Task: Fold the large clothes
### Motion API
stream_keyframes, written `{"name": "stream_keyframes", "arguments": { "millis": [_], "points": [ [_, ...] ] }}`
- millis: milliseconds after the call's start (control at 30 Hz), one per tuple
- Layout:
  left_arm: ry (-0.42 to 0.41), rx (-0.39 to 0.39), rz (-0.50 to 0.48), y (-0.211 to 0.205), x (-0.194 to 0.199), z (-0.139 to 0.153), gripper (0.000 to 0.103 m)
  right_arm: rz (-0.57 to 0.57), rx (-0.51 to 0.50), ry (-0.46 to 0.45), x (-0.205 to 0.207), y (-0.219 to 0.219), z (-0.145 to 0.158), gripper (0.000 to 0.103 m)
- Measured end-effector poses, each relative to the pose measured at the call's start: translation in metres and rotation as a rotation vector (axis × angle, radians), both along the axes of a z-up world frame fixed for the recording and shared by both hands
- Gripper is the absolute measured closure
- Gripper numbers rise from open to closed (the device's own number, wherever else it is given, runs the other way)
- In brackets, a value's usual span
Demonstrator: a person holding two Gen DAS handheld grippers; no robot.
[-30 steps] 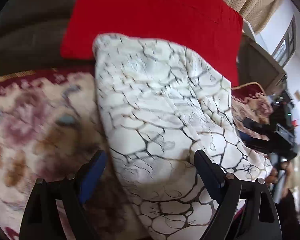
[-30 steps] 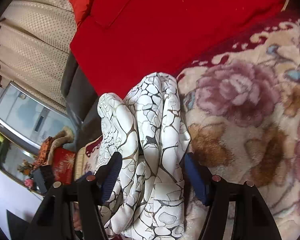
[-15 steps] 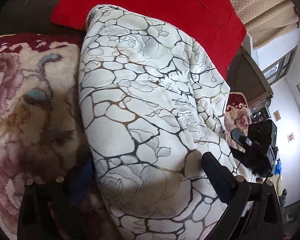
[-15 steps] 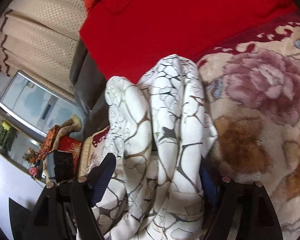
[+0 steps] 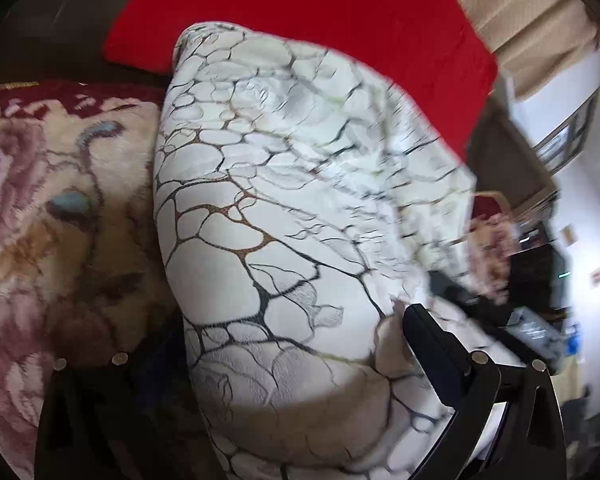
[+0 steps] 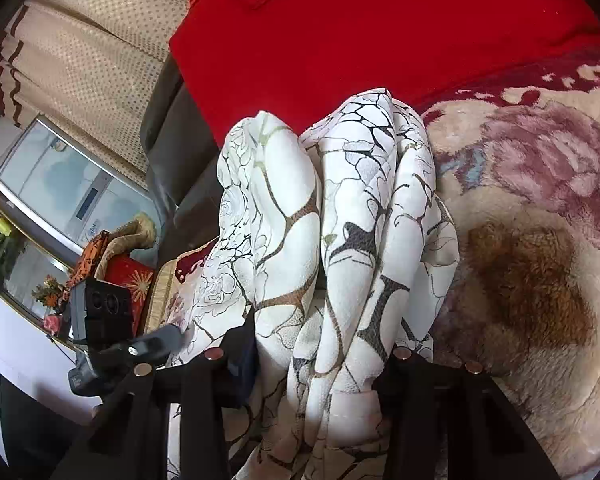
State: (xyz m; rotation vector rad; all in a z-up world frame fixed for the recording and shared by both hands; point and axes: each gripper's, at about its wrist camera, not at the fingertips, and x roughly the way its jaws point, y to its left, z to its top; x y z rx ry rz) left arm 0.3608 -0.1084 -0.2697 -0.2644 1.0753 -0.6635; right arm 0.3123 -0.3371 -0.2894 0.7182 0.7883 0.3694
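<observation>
**Garment bundle lies lengthwise between both finger pairs**

Left gripper: jaws wide, straddling the white patterned garment, which extends ahead.

Right gripper: jaws have just been closing, now narrow on gathered folds running forward along the fingers.

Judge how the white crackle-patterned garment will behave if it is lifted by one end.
The white garment probably hangs floppy: it lies in soft bunched folds. It looks light, being thin fabric. It may slide apart, since loose layers drape between the right tongs.
</observation>
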Motion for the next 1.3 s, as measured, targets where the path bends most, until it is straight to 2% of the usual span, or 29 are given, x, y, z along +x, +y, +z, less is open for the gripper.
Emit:
{"name": "stream_keyframes", "arguments": {
  "millis": [67,233,433,567,767,900,1033,1200,1300],
  "points": [
    [-0.003,0.0,-0.004,-0.004,0.0,-0.001,0.001,-0.006,0.017,0.009,-0.001,-0.003,-0.004,0.059],
    [0.023,-0.114,0.022,0.011,0.002,0.001,0.004,-0.014,0.049,0.007,-0.005,-0.008,-0.006,0.059],
    [-0.019,-0.138,-0.005,0.014,-0.005,0.02,0.016,-0.001,0.173,-0.001,-0.012,-0.014,-0.006,0.062],
    [-0.019,-0.157,-0.014,0.024,-0.008,0.028,0.023,0.029,0.252,-0.031,-0.02,-0.012,-0.001,0.063],
    [-0.06,-0.159,-0.012,0.033,-0.018,0.051,0.025,0.049,0.315,-0.061,-0.029,-0.005,0.007,0.063],
    [-0.091,-0.174,0.001,0.055,-0.032,0.07,0.025,0.079,0.333,-0.128,-0.036,0.004,0.024,0.064],
    [-0.135,-0.171,0.026,0.074,-0.046,0.088,0.025,0.124,0.365,-0.182,-0.041,0.017,0.033,0.064],
    [-0.199,-0.12,0.07,0.091,-0.064,0.106,0.025,0.167,0.387,-0.218,-0.044,0.04,0.039,0.064],
    [-0.204,-0.056,0.093,0.099,-0.068,0.098,0.025,0.18,0.379,-0.209,-0.045,0.049,0.033,0.064]
  ]
}}
